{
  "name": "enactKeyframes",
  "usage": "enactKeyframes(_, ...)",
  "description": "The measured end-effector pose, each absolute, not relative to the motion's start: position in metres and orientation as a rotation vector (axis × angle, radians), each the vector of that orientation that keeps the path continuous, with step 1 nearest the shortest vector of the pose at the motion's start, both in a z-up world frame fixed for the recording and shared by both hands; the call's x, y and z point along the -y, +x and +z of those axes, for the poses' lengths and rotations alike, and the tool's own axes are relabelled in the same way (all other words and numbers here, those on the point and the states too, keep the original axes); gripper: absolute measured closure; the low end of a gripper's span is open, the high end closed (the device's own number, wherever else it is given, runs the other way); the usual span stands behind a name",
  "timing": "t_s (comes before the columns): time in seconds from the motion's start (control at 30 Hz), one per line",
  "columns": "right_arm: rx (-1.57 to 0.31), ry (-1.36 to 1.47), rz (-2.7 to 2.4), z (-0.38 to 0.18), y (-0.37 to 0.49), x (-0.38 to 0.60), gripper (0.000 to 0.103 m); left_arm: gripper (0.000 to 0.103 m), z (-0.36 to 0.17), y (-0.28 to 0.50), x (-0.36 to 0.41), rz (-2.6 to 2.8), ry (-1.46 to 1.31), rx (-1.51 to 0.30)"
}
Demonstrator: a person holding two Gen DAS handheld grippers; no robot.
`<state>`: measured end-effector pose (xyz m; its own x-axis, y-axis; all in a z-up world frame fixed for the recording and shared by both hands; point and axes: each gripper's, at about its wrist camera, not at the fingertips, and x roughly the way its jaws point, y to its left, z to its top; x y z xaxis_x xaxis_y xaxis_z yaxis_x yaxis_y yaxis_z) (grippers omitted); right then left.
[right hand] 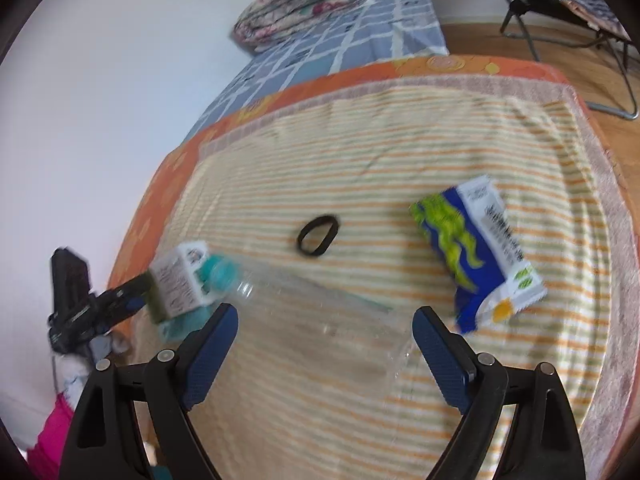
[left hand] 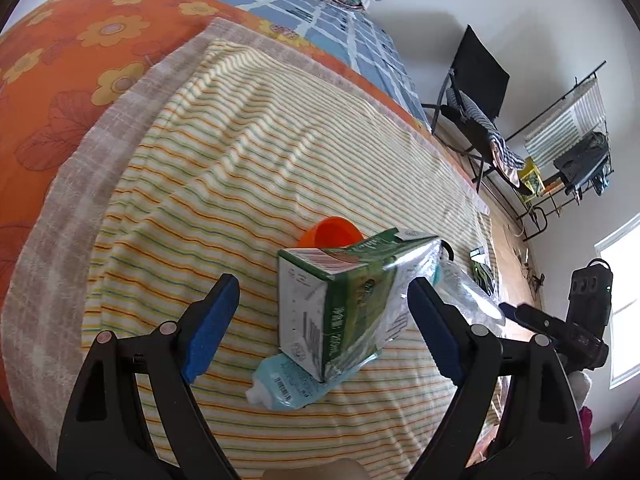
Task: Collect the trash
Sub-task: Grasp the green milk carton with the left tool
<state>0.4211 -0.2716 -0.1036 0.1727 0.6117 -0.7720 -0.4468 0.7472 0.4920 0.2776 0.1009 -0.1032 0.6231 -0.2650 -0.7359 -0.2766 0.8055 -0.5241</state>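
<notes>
A: Start with the left wrist camera. What is in front of the tool?

B: The left gripper [left hand: 320, 322] has its blue pads spread wide, and a green and white carton [left hand: 340, 304] stands tilted between them on the striped towel [left hand: 240, 152]. Neither pad touches the carton. A light blue pouch [left hand: 288, 384] with a white cap lies partly under the carton's lower corner, and an orange cup [left hand: 330, 232] sits just behind it.

A: Anything to the right of that?

B: A clear plastic bottle [left hand: 468, 292] lies beside the carton, and beyond it the right gripper [left hand: 510, 309] reaches in from the edge. From this view I cannot tell how that one's fingers stand.

A: And the right wrist camera?

B: It is somewhat blurred. The right gripper [right hand: 326, 328] is spread wide as well, with the clear plastic bottle [right hand: 320, 304] lying between its pads; the pads do not appear to press on it. A blue and green snack packet [right hand: 476, 256] lies on the striped towel [right hand: 400, 140] to the right, apart from the bottle. A black ring [right hand: 318, 236] lies near the middle. At the left, the carton [right hand: 178, 282] stands by the left gripper [right hand: 132, 296].
</notes>
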Motion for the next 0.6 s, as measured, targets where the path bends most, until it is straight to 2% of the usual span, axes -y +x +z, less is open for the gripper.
enactKeyframes(0.2, -1.26, 0.1, 0.867, -0.103, 0.397, 0.254, 0.012, 0.015, -0.097, 0.276, -0.091, -0.012, -0.623, -0.905)
enactKeyframes(0.43, -1.116, -0.181, 0.768, -0.095, 0.382, 0.23, 0.012, 0.015, -0.092, 0.274, -0.078, -0.024, -0.575, -0.9)
enactKeyframes(0.6, -1.085, -0.282, 0.771, -0.106, 0.377, 0.21, 0.012, 0.028, -0.083, 0.268, -0.064, -0.058, -0.537, -0.893)
